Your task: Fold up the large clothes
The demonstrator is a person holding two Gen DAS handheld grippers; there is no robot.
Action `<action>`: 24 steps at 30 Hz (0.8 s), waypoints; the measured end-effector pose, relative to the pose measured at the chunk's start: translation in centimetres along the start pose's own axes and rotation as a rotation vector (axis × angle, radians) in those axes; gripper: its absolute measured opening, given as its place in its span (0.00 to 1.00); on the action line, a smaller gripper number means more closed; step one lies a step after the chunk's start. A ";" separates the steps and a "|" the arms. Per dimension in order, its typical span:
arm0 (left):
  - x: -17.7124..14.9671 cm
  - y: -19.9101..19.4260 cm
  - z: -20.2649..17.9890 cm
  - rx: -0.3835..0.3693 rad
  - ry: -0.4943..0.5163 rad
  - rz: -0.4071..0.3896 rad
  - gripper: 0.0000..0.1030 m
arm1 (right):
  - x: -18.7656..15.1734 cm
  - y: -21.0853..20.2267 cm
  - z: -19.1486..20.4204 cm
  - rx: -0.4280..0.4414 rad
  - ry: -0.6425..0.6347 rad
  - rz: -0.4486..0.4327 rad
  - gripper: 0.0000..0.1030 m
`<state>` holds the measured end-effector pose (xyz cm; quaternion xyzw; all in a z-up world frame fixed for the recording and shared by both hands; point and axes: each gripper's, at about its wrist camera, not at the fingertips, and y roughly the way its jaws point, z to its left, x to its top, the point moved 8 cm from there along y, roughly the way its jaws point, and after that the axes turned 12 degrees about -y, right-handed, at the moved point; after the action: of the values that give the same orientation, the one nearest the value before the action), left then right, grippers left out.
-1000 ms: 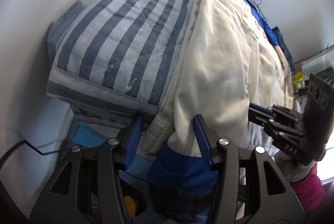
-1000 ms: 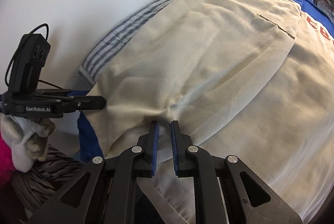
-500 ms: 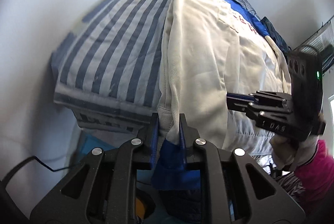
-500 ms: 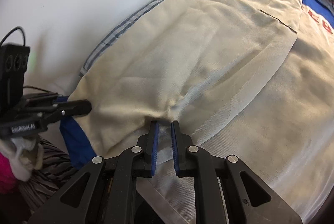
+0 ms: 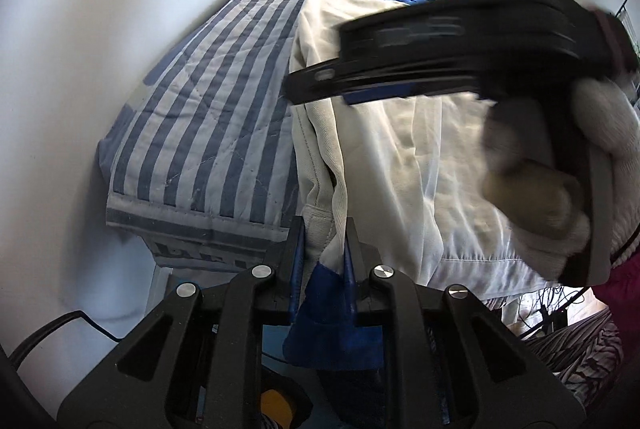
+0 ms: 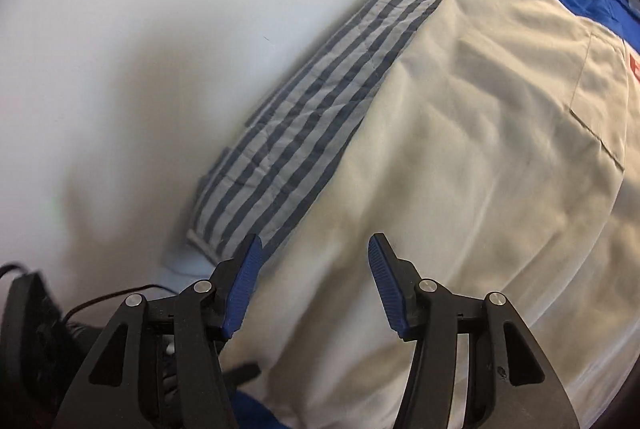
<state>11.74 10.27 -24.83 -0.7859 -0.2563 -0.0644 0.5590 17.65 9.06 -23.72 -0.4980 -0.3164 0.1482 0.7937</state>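
**Desk:** Right wrist view — what are you showing us?

**Caption:** Your right gripper (image 6: 314, 261) is hanging with its jaws just sprung wide and nothing between them; a second ago they were pinched on a ridge of the cream garment (image 6: 480, 169), now lying released on the striped quilt (image 6: 320, 101).

**Desk:** And your left?

**Caption:** Your left gripper (image 5: 322, 257) is clamping the garment's cream-and-blue corner, having closed on it from open. You're likely moving the right to a fresh grip for the fold.
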 end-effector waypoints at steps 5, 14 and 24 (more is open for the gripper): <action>0.1 0.3 -0.5 -0.008 -0.001 0.004 0.15 | 0.2 2.2 0.1 -0.129 -0.018 0.080 0.32; 1.3 0.4 0.4 -0.015 -0.038 -0.020 0.49 | -0.7 1.4 -1.6 -0.054 0.058 0.037 0.04; 0.8 3.5 2.4 -0.165 -0.245 0.133 0.20 | -2.2 -1.1 -6.1 0.075 0.112 -0.043 0.04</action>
<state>13.67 11.89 -28.30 -0.8465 -0.2638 0.0480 0.4600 19.88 3.10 -25.38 -0.4683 -0.2765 0.1149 0.8313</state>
